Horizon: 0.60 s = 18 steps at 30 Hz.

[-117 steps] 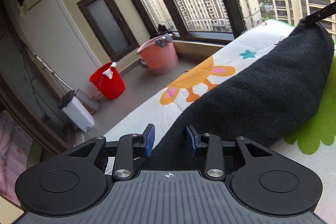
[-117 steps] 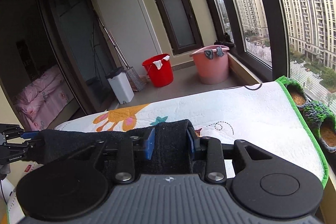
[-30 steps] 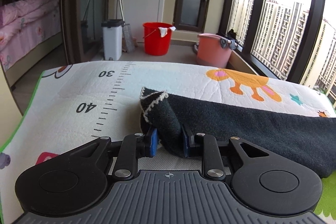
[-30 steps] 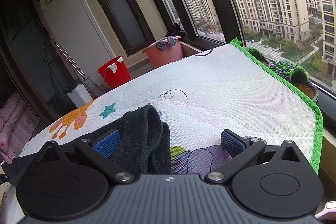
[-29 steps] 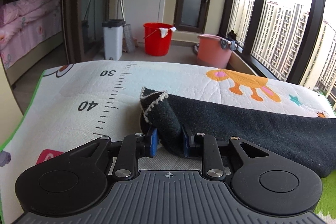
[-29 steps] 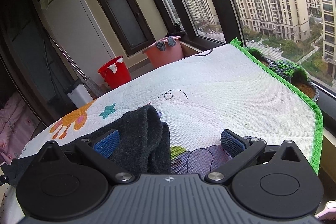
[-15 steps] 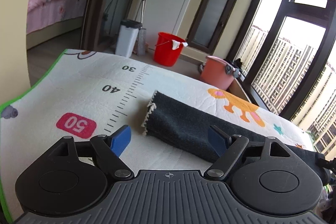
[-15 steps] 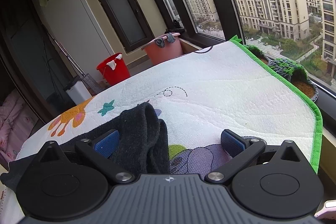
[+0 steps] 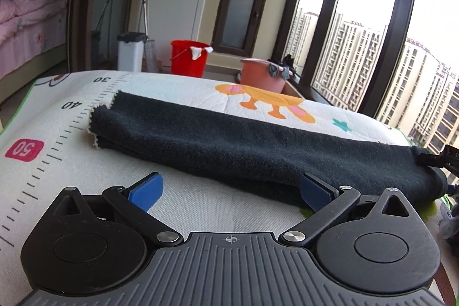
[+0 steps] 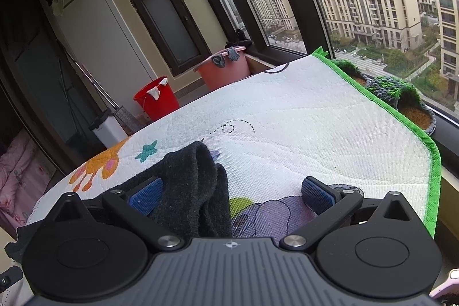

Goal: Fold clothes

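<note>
Dark charcoal fleece garment point(image 9: 258, 145): it lies folded into a long narrow band across the white cartoon-printed mat point(image 9: 51, 134), trimmed end near the mat's printed ruler edge, far end toward the green-bound edge by the window point(image 10: 401, 116), flat so you can fold it again.
Left gripper point(image 9: 231, 191): you hold it with jaws spread wide, gripping nothing; the right blue pad point(image 9: 314, 189) sits just beside the cloth's near edge.
Right gripper point(image 10: 231, 192): jaws likewise wide apart, nothing clamped; the bunched garment end rises beside its left pad point(image 10: 145, 195).
</note>
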Motion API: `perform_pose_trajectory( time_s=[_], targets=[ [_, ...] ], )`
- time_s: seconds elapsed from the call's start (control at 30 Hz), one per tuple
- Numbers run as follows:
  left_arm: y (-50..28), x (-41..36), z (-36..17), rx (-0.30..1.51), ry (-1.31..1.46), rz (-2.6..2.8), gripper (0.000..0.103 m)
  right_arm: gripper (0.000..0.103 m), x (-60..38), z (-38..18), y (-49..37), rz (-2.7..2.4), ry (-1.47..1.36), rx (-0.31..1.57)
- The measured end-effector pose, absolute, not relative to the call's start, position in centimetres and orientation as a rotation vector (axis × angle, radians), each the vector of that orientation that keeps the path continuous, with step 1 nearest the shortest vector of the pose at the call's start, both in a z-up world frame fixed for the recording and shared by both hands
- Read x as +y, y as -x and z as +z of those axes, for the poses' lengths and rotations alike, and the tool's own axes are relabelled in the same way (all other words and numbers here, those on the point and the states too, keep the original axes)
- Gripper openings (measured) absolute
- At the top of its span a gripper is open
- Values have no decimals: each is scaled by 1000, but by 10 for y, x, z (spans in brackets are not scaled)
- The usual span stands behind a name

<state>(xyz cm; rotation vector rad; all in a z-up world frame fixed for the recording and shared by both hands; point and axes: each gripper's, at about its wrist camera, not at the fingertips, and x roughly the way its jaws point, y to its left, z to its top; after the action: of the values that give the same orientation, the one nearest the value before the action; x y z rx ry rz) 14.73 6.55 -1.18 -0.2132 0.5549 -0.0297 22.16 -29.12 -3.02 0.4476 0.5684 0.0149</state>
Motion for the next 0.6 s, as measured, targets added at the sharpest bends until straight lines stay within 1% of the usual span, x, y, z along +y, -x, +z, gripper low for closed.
perform_pose_trajectory(
  time_s=[0.1, 0.23, 0.47, 0.6],
  targets=[
    [-154, 72, -18, 601, 262, -50, 103, 103, -292, -30, -221, 15, -449, 567],
    [-158, 64, -19, 627, 211, -31, 103, 103, -292, -30, -221, 14, -452, 568],
    [-166, 25, -23, 687, -51, 58, 103, 103, -293, -31, -222, 11, -450, 569],
    [-170, 33, -24, 698, 2, 39, 103, 103, -296, -31, -221, 12, -453, 569]
  ],
)
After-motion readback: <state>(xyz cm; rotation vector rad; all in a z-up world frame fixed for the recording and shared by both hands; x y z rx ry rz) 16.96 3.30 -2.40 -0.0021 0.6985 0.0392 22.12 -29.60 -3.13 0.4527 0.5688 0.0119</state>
